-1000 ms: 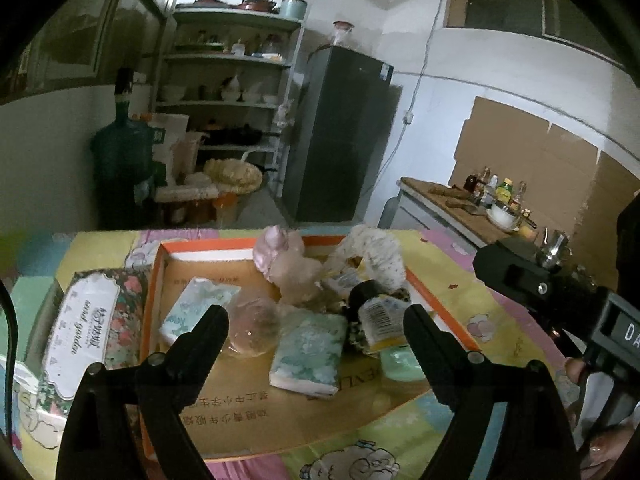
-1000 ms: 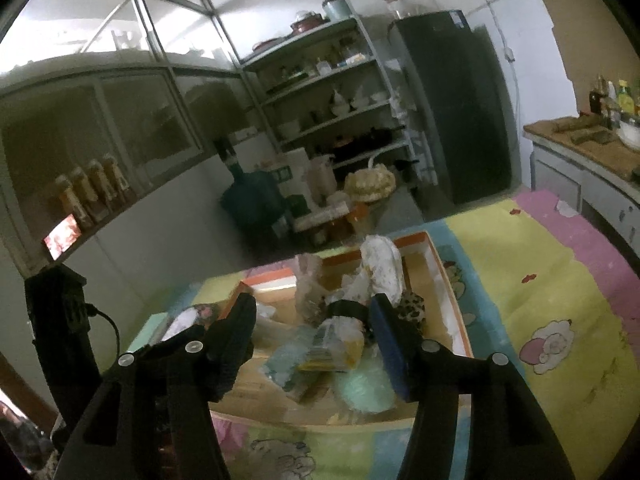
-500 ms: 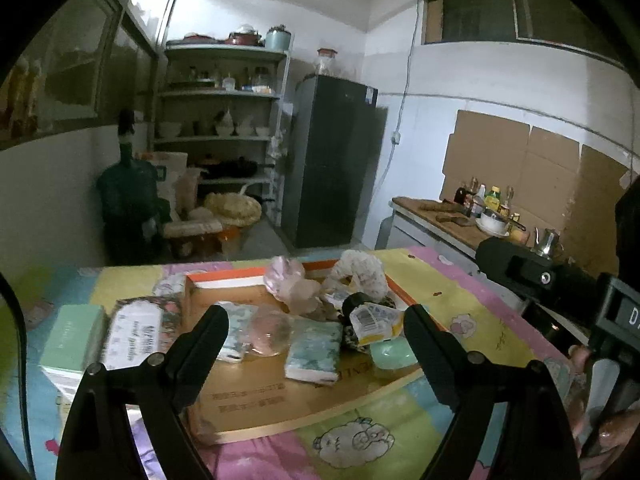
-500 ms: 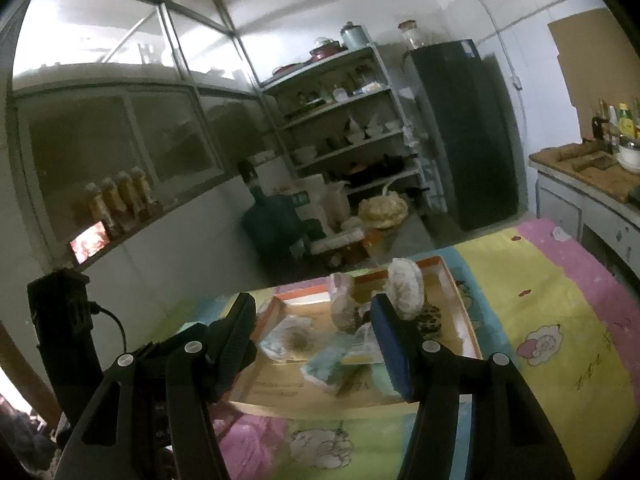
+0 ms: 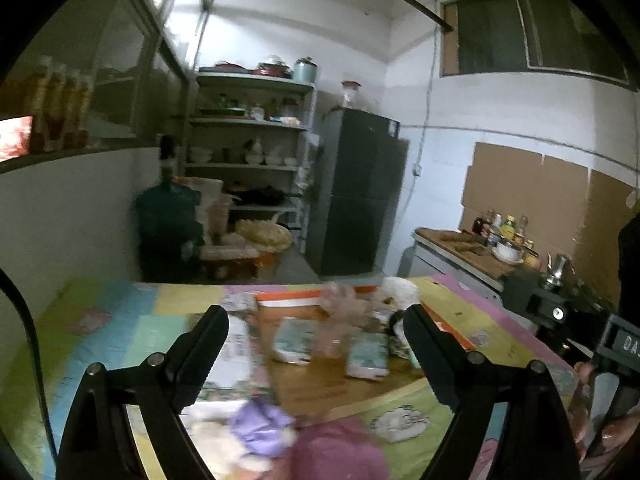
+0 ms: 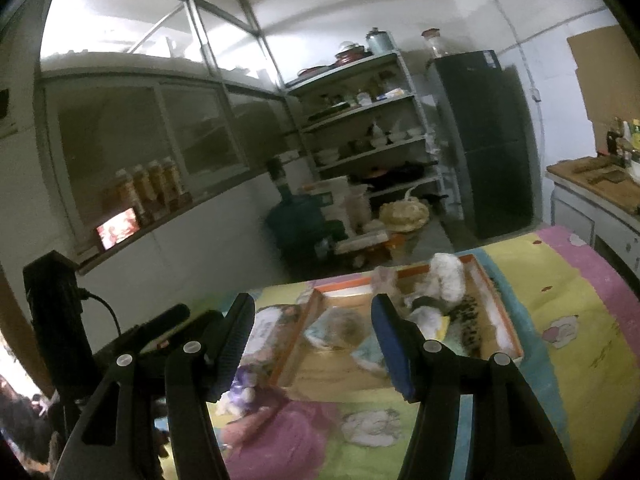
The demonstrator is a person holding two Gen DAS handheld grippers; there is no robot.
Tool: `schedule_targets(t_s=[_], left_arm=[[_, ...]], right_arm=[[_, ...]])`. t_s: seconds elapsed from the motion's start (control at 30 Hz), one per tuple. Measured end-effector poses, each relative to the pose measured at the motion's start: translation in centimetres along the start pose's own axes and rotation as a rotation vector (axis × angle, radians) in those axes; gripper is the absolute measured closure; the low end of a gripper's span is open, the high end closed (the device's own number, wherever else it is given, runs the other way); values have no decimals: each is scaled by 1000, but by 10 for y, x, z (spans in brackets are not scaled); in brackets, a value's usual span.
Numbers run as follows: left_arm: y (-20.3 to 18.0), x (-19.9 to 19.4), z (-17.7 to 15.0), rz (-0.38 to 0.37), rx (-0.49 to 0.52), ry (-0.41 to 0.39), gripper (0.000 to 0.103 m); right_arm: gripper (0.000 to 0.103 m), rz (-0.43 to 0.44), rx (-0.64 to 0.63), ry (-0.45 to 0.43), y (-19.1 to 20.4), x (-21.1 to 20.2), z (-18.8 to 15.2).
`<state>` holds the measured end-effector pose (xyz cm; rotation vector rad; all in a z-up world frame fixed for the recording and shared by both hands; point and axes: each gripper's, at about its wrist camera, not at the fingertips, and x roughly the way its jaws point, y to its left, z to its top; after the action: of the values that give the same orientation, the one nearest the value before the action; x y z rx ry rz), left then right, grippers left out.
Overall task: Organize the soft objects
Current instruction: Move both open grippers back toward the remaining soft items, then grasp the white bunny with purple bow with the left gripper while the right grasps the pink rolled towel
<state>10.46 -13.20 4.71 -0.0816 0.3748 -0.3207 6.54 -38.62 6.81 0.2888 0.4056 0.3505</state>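
The left black two-finger gripper (image 5: pixel 316 336) is wide open and holds nothing. The right black gripper (image 6: pixel 312 328) is opening, with nothing between its jaws. The soft packets and fluffy toys (image 6: pixel 444 280) lie in the orange-edged cardboard tray (image 6: pixel 500 312) at twelve o'clock, on the colourful cartoon cloth (image 6: pixel 568 300).

bench cover (image 6: pixel 568 308): printed cloth, matt | tray (image 6: pixel 502 320): cardboard, orange rim, matt brown floor | tissue packs (image 5: pixel 368 354): glossy plastic wrap | white toy (image 6: pixel 446 276): fluffy plush | gripper fingers (image 5: pixel 200 344): matt blk plastic, ribbed pads, metal screws | fridge (image 5: pixel 358 196): dark, smooth, semi-gloss | wall panels (image 5: pixel 520 184): raw cardboard
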Motion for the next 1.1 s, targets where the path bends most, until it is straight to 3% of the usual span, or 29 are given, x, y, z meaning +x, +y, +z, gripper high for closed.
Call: schedule_targets(t_s=[0.3, 0.53, 0.97, 1.1], left_arm=[[52, -45, -7, 71, -31, -47, 14], [78, -58, -24, 52, -28, -23, 14], [131, -70, -58, 61, -114, 11, 14], [142, -71, -64, 58, -134, 15, 14]], right_arm=[[33, 49, -27, 24, 43, 7, -20], [32, 51, -32, 107, 71, 33, -52], [32, -84, -27, 368, 98, 120, -135], [32, -118, -35, 405, 104, 136, -148]])
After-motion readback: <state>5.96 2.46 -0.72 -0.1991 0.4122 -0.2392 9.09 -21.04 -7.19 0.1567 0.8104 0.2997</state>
